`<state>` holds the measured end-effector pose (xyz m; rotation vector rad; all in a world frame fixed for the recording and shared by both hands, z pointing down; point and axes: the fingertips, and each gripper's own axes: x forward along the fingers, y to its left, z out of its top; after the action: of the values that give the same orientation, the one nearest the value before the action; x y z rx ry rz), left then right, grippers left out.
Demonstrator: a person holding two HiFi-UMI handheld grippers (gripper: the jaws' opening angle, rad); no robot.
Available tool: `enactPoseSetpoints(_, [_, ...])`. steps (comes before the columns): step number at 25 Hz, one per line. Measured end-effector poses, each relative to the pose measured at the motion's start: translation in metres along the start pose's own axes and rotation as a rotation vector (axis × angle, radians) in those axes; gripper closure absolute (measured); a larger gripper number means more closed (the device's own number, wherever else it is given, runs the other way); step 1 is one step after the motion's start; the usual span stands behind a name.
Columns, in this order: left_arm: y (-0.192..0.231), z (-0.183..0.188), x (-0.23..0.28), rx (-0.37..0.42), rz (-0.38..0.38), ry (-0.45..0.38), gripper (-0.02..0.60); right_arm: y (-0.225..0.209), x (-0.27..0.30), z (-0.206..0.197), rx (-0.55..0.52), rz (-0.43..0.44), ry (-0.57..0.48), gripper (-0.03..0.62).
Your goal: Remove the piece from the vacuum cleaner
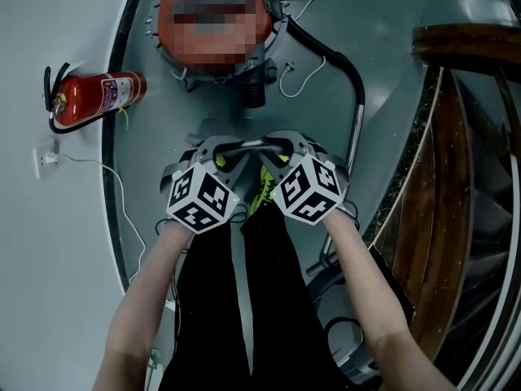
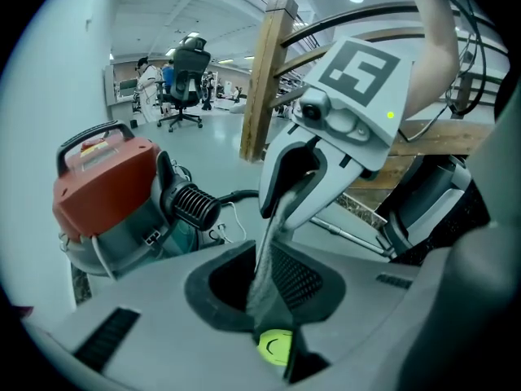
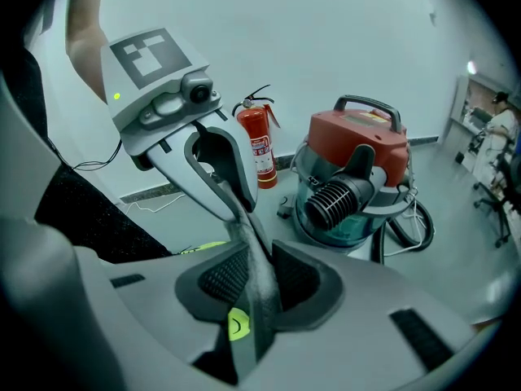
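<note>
The vacuum cleaner (image 1: 213,24) has a red lid and a grey drum and stands on the floor ahead of me, also in the left gripper view (image 2: 114,194) and the right gripper view (image 3: 358,177). Its black ribbed port (image 3: 335,200) faces me with nothing plugged in. A narrow grey piece (image 1: 248,145) spans between both grippers, above the floor and apart from the vacuum. My left gripper (image 1: 220,150) is shut on one end of the piece (image 2: 269,251). My right gripper (image 1: 281,148) is shut on the other end (image 3: 248,243). The jaws face each other.
A black hose (image 1: 346,68) runs from the vacuum to a metal tube (image 1: 356,137) on the right. A red fire extinguisher (image 1: 94,96) lies at the left by a wall outlet (image 1: 45,160). Wooden stair railing (image 1: 456,177) borders the right. My legs are below.
</note>
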<state>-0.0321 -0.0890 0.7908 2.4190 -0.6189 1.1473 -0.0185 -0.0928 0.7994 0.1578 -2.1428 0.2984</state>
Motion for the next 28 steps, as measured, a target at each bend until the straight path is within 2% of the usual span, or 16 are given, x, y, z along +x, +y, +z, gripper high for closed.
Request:
enactPoseSetpoints(8, [-0.007,-0.026,0.018,0.0,-0.005,0.021,0.52,0.011,0.025,-0.018,-0.006,0.014,0.008,0.505])
enactPoseSetpoints(28, [-0.008,-0.056,0.055,-0.043,-0.012,0.046,0.517,0.012,0.061,-0.047,0.024,0.043,0.035,0.505])
